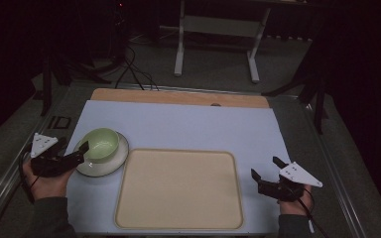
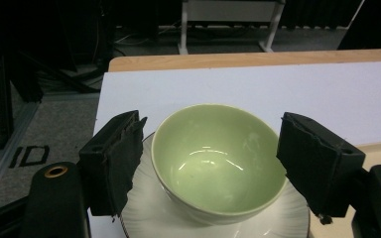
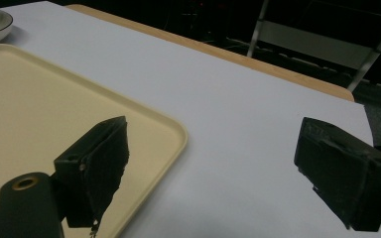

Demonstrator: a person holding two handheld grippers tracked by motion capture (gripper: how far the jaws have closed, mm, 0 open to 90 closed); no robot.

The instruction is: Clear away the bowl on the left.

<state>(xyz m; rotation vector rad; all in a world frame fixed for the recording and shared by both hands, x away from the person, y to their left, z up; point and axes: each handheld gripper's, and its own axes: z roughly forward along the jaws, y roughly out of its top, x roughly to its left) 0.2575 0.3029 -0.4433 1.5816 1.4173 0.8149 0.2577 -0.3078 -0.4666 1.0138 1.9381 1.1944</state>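
A pale green bowl [image 1: 101,144] is seen standing upright on a white saucer [image 1: 110,165], at the left side of the white table sheet [image 1: 188,126]. The saucer lies just beside the left edge of a beige tray [image 1: 178,191], which occupies the near middle of the sheet; whether saucer and tray rims touch cannot be told from the dim high view. The bowl is empty, with a light reflection noted on its inner wall in the left gripper view [image 2: 218,158].

The left gripper [image 1: 79,151] is held at the bowl's left side, its jaws spread wide. In the left gripper view the bowl is framed between the two black pads [image 2: 116,161], one to either side of it, with a clear gap visible between each pad and the bowl wall. Nothing is gripped. The ridged rim of the saucer [image 2: 149,218] is seen below the bowl and between the jaws.

The right gripper [image 1: 268,171] is held over the sheet just right of the tray, well apart from the bowl. Its jaws are likewise spread wide and nothing is held between them. In the right gripper view the tray's rounded corner [image 3: 176,134] lies behind the near pad, and bare sheet is seen between the jaws.

A wooden table edge [image 1: 178,96] is visible beyond the sheet.
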